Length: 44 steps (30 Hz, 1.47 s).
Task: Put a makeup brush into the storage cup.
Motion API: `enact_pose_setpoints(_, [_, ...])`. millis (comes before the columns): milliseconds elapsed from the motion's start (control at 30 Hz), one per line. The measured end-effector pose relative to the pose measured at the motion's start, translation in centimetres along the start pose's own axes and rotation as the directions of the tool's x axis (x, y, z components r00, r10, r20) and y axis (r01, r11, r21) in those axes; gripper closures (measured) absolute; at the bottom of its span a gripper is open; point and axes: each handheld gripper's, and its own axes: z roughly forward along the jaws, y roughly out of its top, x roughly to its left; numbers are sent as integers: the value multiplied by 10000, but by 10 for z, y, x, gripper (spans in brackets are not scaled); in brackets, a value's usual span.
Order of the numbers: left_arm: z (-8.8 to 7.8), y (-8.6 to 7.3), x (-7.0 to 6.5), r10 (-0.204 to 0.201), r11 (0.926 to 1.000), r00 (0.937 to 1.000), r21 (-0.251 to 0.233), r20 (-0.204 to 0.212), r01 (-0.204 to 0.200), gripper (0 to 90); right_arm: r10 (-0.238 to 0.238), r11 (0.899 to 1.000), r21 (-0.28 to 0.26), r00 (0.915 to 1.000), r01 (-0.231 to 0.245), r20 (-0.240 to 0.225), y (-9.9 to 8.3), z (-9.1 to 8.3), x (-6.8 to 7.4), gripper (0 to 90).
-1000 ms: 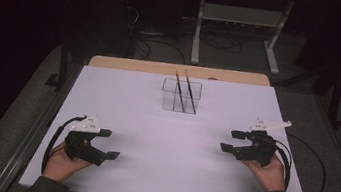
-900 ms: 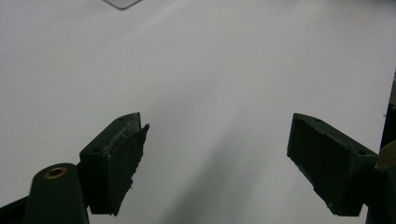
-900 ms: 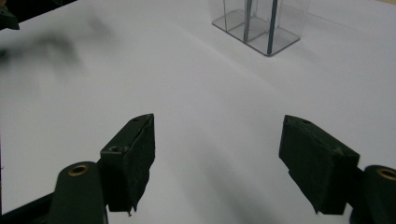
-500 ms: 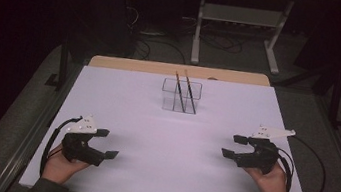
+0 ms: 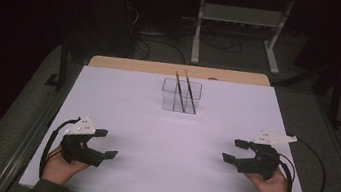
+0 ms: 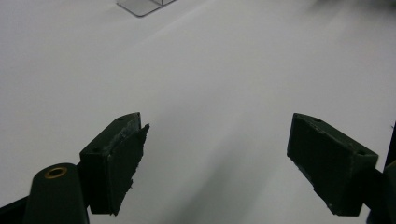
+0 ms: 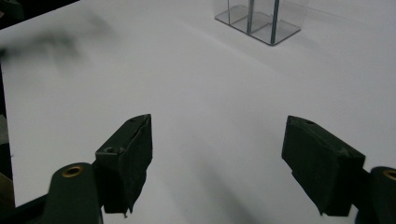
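Two pencils (image 5: 181,91) stood tilted in a clear box (image 5: 180,96) at the far middle of the white desk (image 5: 167,141), well apart from both hands. No writing could be read on them. The left gripper (image 5: 103,143) was spread wide, nothing in it. The right gripper (image 5: 233,151) was spread wide too, holding nothing

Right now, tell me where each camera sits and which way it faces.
High view: above the person's side, looking forward and down on the white table; both hands show, with left gripper and right gripper.
Left gripper view: rides the left gripper, looking between its open jaws across the table.
Right gripper view: rides the right gripper, jaws open, facing the clear holder.
Shared: all three show the holder; its two pencils appear in the high and right views.
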Motion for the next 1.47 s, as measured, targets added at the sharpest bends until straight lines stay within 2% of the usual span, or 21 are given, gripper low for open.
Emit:
enact_pose_setpoints(167, [0,-1,0,-101,9999,9999,-26,-2,101,178,-22,10000,-36,10000,22,60,-4,-1,1,227])
enact_pose_setpoints(700, [1,-4,1,-62,10000,10000,5,62,62,178,37,9999,-144,10000,-36,78,-11,-3,5,207])
enact_pose_setpoints(1467, [2,-4,2,-23,10000,9999,27,115,23,178,-18,9999,-150,10000,19,12,-11,0,6,201])
